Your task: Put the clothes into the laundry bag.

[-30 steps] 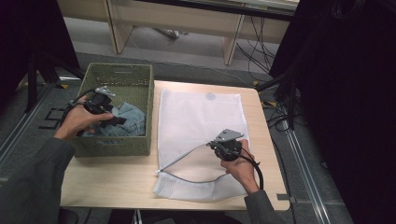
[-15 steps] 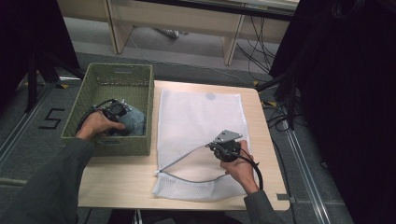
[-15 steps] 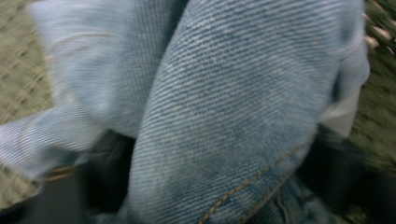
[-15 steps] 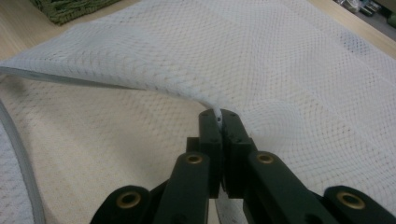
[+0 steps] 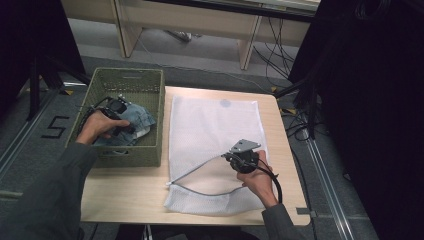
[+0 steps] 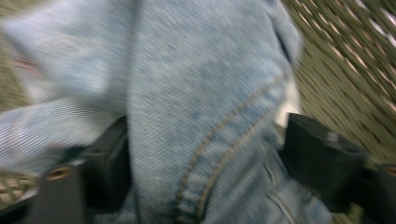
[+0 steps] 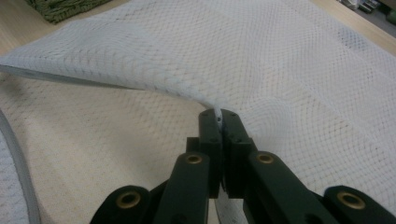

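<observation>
A light blue denim garment [image 5: 141, 118] lies in the green woven basket [image 5: 127, 78] at the table's left. My left gripper [image 5: 131, 131] is down inside the basket, open, its jaws standing on either side of a seamed denim fold [image 6: 187, 84]. The left gripper [image 6: 201, 154] has cloth bunched between its fingers [image 6: 317, 158]. A white mesh laundry bag [image 5: 215, 125] lies flat on the table. My right gripper [image 5: 228, 156] is shut on the bag's upper edge by the zip opening and holds that layer raised. The right gripper [image 7: 219, 114] pinches the mesh [image 7: 280, 56] at its tips.
The wooden table [image 5: 125, 192] has bare surface in front of the basket. The bag's grey zip edge [image 5: 200, 189] curves across its near end. Floor rails and cables run along the table's right side [image 5: 305, 130].
My left hand has moved from the basket's left side rightward and down onto the denim. The right gripper has held still on the bag's edge.
</observation>
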### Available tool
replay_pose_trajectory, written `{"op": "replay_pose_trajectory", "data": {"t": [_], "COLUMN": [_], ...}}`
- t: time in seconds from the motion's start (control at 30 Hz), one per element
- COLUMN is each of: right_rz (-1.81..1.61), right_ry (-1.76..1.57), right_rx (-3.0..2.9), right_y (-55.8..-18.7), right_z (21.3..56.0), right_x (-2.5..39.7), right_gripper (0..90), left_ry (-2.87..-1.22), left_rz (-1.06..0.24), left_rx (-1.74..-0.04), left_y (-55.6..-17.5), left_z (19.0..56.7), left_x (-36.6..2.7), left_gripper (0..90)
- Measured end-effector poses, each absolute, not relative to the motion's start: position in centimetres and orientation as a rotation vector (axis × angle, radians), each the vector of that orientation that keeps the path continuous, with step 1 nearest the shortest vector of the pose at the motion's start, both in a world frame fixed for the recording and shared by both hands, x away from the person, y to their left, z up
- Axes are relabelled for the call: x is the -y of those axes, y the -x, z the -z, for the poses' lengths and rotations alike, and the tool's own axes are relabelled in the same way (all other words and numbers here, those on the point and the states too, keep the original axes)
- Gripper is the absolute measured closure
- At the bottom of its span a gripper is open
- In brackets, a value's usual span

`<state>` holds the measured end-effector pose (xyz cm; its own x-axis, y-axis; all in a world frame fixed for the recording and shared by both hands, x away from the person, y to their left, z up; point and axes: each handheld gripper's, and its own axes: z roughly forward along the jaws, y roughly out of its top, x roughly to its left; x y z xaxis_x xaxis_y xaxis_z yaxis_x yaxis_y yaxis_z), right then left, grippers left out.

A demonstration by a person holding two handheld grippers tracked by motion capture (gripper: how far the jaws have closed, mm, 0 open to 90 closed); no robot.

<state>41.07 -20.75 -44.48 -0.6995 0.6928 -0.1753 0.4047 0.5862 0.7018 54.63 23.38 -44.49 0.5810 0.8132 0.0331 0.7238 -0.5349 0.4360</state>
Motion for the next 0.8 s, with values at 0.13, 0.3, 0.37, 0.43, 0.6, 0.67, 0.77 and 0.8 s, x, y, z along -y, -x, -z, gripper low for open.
{"op": "replay_pose_trajectory", "data": {"t": [0.13,0.3,0.37,0.43,0.6,0.67,0.77,0.8], "right_rz": [-0.895,-0.888,-0.892,-0.902,-0.901,-0.892,-0.903,-0.907], "right_ry": [-0.887,-0.884,-0.885,-0.888,-0.889,-0.893,-0.896,-0.879], "right_rx": [-2.384,-2.397,-2.394,-2.378,-2.379,-2.391,-2.377,-2.373], "right_y": [-41.0,-41.0,-40.9,-41.0,-41.0,-41.1,-41.1,-41.2], "right_z": [44.6,44.6,44.6,44.6,44.6,44.5,44.5,44.5], "right_x": [20.5,20.6,20.6,20.6,20.8,20.9,20.9,20.9], "right_gripper": [89.4,89.2,89.2,89.2,89.3,89.4,89.5,89.5], "left_ry": [-2.575,-2.695,-2.674,-2.603,-2.604,-2.567,-2.538,-2.493], "left_rz": [-0.34,-0.439,-0.473,-0.473,-0.531,-0.544,-0.569,-0.569], "left_rx": [-1.173,-1.154,-1.18,-1.226,-1.198,-1.206,-1.177,-1.2], "left_y": [-54.7,-54.9,-54.9,-54.8,-54.5,-54.2,-53.9,-53.8], "left_z": [47.7,48.1,47.5,47.1,46.9,46.6,46.3,46.3], "left_x": [-22.4,-20.9,-21.0,-21.8,-21.5,-21.9,-22.3,-22.3], "left_gripper": [0.0,7.5,25.3,37.6,49.6,54.8,60.6,61.6]}}
